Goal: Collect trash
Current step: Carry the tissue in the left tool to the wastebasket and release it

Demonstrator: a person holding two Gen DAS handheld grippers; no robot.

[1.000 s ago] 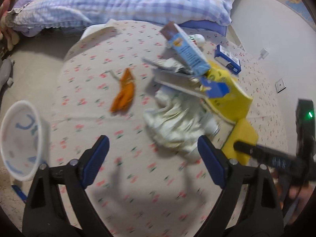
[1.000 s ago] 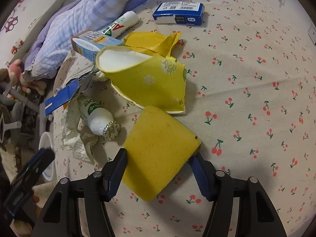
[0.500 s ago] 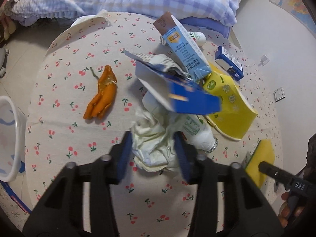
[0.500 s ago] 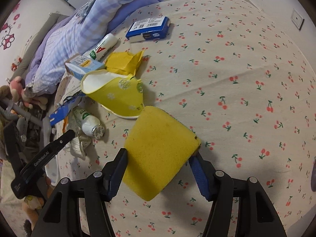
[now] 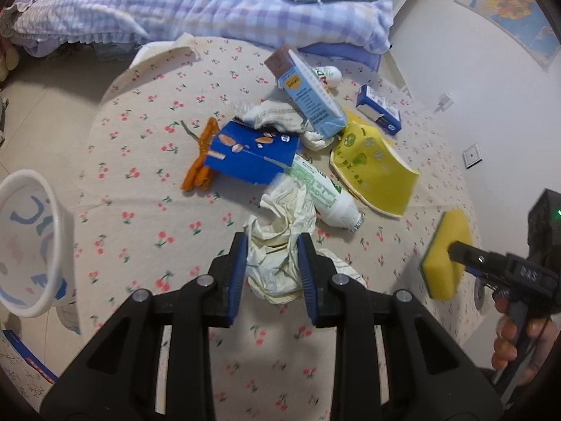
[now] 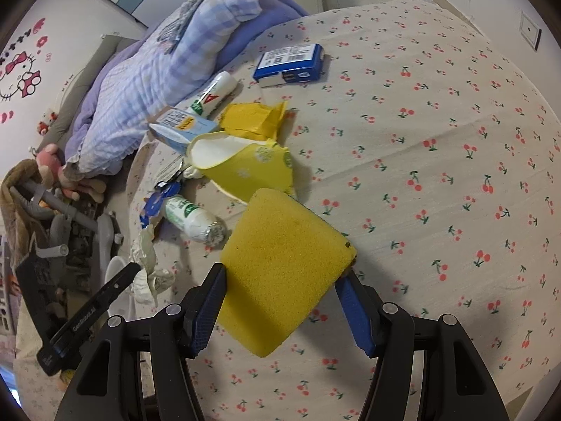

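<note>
My left gripper (image 5: 271, 263) is shut on a crumpled cream paper wad (image 5: 280, 231) lying on the cherry-print tablecloth (image 5: 140, 210). Beyond it lie a white-green bottle (image 5: 322, 193), a flat blue carton (image 5: 252, 154), an orange peel (image 5: 201, 161), a light-blue carton (image 5: 308, 98) and a yellow paper cup (image 5: 375, 165). My right gripper (image 6: 284, 287) is shut on a yellow sponge (image 6: 280, 273) held above the cloth; the sponge also shows at the right in the left wrist view (image 5: 445, 252). The cup (image 6: 245, 168) and bottle (image 6: 193, 221) lie ahead of it.
A white bin (image 5: 28, 245) stands at the table's left edge. A blue box (image 6: 291, 63) and a white tube (image 6: 214, 94) lie further back. A bed with a checked quilt (image 5: 175, 3) is beyond the table. A wall (image 5: 491, 87) is at the right.
My left gripper has closed on the paper wad and drawn it back. The blue carton has dropped flat onto the cloth. My right gripper has lifted the sponge higher.
</note>
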